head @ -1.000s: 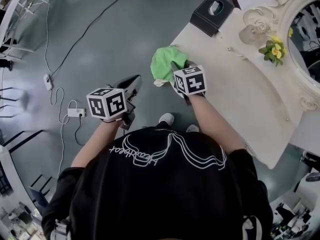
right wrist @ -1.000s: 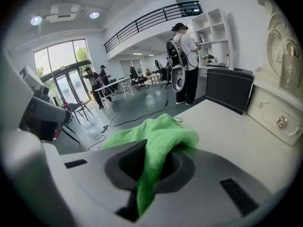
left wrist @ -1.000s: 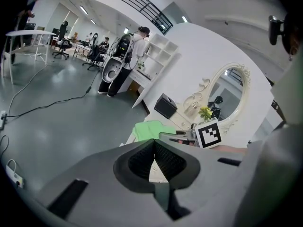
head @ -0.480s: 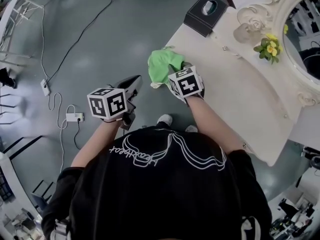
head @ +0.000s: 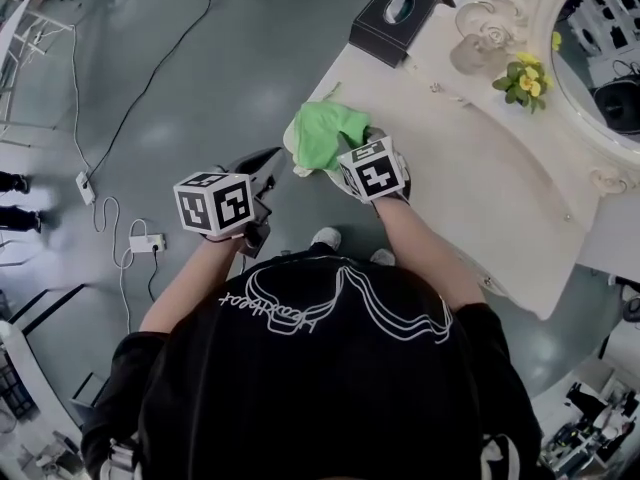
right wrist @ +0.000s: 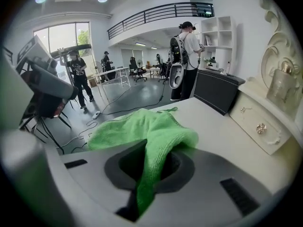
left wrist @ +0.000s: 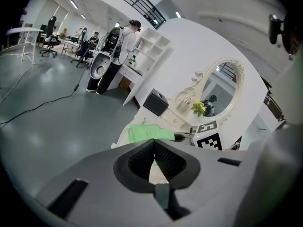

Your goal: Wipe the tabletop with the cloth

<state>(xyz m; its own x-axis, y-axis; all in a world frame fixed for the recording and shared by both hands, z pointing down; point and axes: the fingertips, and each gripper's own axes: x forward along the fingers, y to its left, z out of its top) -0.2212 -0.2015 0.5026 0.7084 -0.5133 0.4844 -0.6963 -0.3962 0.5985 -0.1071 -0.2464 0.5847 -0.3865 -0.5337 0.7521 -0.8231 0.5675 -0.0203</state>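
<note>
Up front, the right gripper [head: 358,140] has its jaws clamped on a green cloth [head: 320,133]. In the right gripper view a fold of the cloth [right wrist: 142,126] runs down between the jaws of the right gripper [right wrist: 151,161], and the rest is bunched ahead of them on the tabletop [right wrist: 222,136]. The cloth is soft, nubbly terry with a stitched hem. It lies at the tabletop's near-left edge, at about 11 o'clock from the gripper's marker cube.

The left gripper [head: 266,162] hangs over the floor [head: 200,68] off the table's edge, at about 8 o'clock from the cloth. Its jaws [left wrist: 154,148] are pressed together with nothing between them.

The tabletop [head: 480,168] is smooth, cream-white and slightly curved along its edge. At about 1 o'clock from the cloth sits a black box [head: 390,18] with an oval opening on top. Further round, toward 2 o'clock, stands a clear glass bottle [head: 480,43] and a small bunch of yellow flowers [head: 520,78]. Both are well apart from the cloth. Behind them rises an oval mirror [head: 600,58] in a carved white frame. A low drawer [right wrist: 265,122] with a round knob runs along the table's back, to the right of the cloth.

On the grey, glossy floor a dark cable [head: 130,98] trails toward a white power strip [head: 147,242] at 9 o'clock from the left gripper. People [right wrist: 187,56] stand far off in the room.
</note>
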